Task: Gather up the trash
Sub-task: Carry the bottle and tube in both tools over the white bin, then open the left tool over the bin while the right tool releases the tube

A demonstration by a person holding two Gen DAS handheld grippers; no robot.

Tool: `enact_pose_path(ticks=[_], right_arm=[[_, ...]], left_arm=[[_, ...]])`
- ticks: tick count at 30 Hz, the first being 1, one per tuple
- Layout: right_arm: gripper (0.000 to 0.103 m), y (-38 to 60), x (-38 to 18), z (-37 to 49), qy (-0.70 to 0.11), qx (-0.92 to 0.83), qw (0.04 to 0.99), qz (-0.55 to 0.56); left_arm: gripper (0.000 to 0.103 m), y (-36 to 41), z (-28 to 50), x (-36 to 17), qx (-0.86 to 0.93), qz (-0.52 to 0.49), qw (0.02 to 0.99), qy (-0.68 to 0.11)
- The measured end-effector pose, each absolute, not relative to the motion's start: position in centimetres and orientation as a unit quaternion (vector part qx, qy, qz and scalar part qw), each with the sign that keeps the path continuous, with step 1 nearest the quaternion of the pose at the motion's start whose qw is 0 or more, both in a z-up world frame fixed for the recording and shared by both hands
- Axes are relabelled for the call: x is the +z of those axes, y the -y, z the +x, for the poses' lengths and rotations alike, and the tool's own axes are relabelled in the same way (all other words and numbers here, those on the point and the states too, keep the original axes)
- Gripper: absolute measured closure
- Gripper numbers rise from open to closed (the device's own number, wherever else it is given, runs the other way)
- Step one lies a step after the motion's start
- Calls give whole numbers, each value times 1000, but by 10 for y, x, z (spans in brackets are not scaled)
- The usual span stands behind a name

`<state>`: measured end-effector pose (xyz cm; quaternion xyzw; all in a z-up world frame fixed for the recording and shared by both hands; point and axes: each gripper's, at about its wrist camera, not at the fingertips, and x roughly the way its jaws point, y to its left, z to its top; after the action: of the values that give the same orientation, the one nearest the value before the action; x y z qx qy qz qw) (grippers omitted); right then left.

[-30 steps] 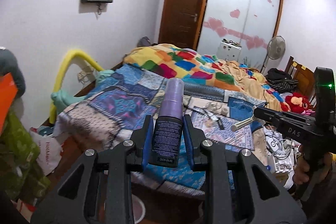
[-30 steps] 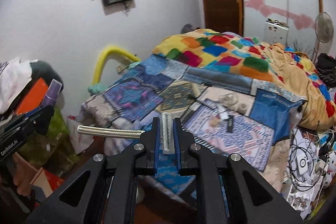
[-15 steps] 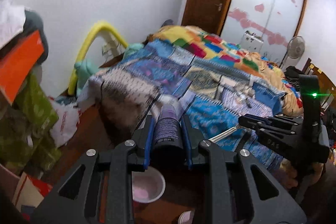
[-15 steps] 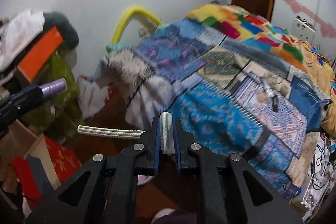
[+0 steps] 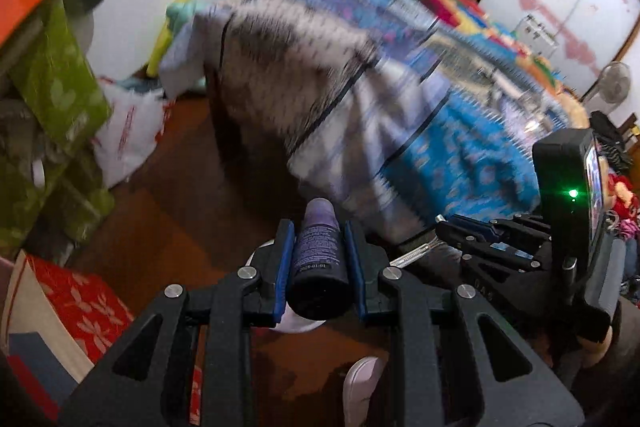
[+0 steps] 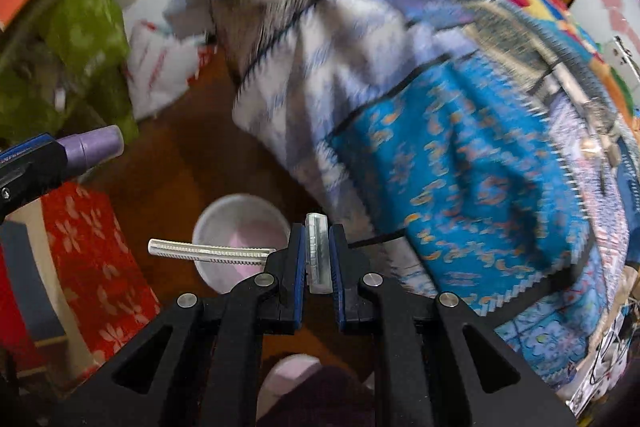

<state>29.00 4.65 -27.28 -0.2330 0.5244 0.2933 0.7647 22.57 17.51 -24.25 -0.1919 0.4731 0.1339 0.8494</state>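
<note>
We take the white bin (image 6: 240,241) on the brown floor as our landmark. Our left gripper (image 5: 319,259) has its blue pads clamped on a purple spray bottle (image 5: 318,255), cap pointing away from the camera; in the left wrist view the bottle hides most of the bin, whose white edge shows just below the bottle's base. In the right wrist view the same bottle's purple cap sticks out well to the left of the bin and above it in the picture.

Our right gripper (image 6: 317,255) is closed on the clear head of a disposable razor (image 6: 318,253). The razor's ribbed silver handle runs out to the left and crosses in front of the bin's opening.

To the right of the bin and behind it, a patchwork quilt (image 6: 460,155) hangs off the bed, much blurred. Left of the bin stands a red box with white flowers (image 6: 92,259). Farther left and behind it are green patterned bags (image 6: 84,27). A pale slipper toe (image 6: 292,375) shows on the near side of the bin.
</note>
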Motion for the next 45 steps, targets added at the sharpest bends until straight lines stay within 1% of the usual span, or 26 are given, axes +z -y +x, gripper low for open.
enact_pose_path(ticks=[6,11,14,19,21,23,30,35,45], right_arm=[[92,-67,-326,293,-564,287,728,-264],[92,-79,-360,305,-601,278,702,-264],[92,-84,-375,313,-625,281,681,-257],[91,-95,-384,310,-645,311,655,-243],[89,-96,-384,309,-650,318,648,-238],[85,-98,-384,306,-654,323,642,-235],[84,-94,-372,300,-641,331,647,-247],[84,-88,-355,297,-625,338,661,-241],[84,-58,-277,279,-551,358,723,-214]], left_arm=[[78,-190,241,-308,153,-221,804,-531],[78,-198,249,-348,160,-250,770,-564],[78,-201,254,-364,165,-258,757,-577],[78,-204,257,-380,173,-260,742,-594],[78,-205,258,-386,176,-266,735,-598],[78,-208,256,-390,176,-271,728,-604],[77,-212,248,-385,175,-285,729,-597],[77,-204,242,-364,176,-267,744,-587],[77,-170,226,-276,176,-214,809,-519]])
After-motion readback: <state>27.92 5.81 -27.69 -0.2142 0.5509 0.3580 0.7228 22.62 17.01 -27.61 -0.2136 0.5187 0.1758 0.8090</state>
